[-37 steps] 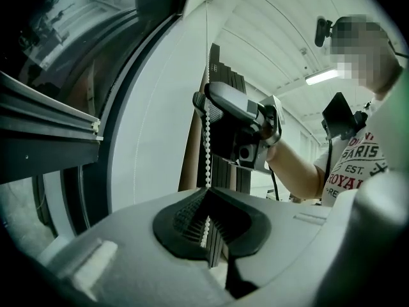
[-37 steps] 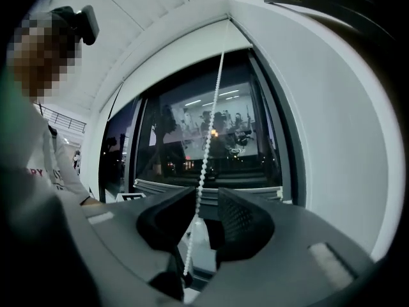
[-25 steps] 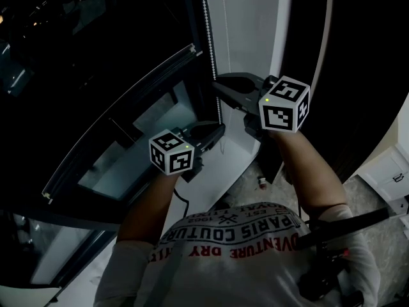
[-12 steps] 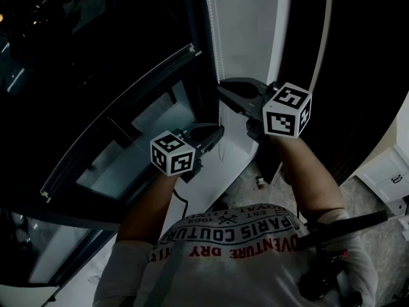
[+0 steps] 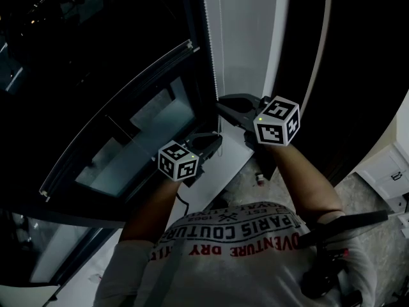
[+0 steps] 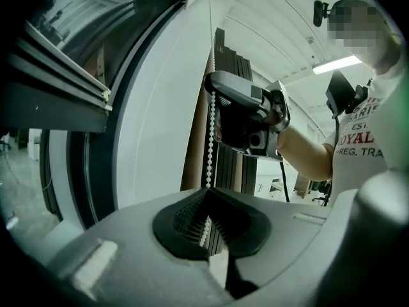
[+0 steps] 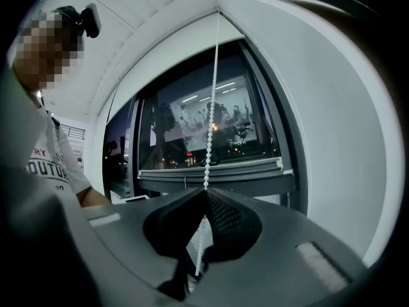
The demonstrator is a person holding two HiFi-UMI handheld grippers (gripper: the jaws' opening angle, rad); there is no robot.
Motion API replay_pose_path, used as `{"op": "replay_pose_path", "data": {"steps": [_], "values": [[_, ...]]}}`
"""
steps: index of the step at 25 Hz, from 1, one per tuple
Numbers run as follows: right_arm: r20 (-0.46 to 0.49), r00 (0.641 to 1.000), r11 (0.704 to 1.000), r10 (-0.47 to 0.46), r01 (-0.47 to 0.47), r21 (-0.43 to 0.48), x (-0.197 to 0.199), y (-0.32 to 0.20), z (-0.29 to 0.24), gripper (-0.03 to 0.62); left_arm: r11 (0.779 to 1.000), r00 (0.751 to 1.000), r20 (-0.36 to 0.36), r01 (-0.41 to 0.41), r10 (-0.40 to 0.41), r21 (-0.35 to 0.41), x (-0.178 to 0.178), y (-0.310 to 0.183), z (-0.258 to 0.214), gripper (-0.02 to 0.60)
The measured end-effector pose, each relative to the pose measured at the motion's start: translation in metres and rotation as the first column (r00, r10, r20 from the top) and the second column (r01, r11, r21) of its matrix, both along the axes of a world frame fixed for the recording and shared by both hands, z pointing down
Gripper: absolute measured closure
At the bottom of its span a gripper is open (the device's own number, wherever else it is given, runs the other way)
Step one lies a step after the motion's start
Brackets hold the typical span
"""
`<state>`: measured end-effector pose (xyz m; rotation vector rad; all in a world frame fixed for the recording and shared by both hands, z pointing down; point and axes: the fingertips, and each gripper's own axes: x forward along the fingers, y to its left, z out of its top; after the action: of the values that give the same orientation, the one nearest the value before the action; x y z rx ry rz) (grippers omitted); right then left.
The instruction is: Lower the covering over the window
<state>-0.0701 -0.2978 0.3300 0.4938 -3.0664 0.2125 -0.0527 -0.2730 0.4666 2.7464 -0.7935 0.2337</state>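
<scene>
A white wall panel [image 5: 246, 37] is standing beside the bead chain [image 5: 214, 69]. The dark blind's bottom rail [image 5: 121, 110] is crossing left of centre. The left gripper [image 5: 216, 141] and right gripper [image 5: 222, 103], roughly level, are both pinching the chain.

Dim and underexposed from the head view; near black across the window glass [image 5: 77, 56], with faint pinpoint glints top left. Brightest at the marker cubes [image 5: 277, 121], a green dot glowing on each. Flat grey on the white wall [image 5: 246, 37], no hard shadows. Brighter in the left gripper view: blown out at the ceiling light strip [image 6: 337, 63]. Reflected ceiling lights on the glass in the right gripper view. Strong fisheye bowing and black corners in both. Soft on the left claw [image 6: 208, 189] and right claw [image 7: 206, 189] near the lens; sharp on the bead chain [image 6: 210, 139].
</scene>
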Motion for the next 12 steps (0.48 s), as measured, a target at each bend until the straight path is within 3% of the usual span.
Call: {"op": "replay_pose_path", "data": {"steps": [12], "values": [[-0.091, 0.996, 0.993, -0.013, 0.002, -0.119, -0.008, 0.009, 0.084, 0.586, 0.986, 0.998, 0.023, 0.054, -0.051, -0.16, 0.0, 0.013, 0.082, 0.575]]}}
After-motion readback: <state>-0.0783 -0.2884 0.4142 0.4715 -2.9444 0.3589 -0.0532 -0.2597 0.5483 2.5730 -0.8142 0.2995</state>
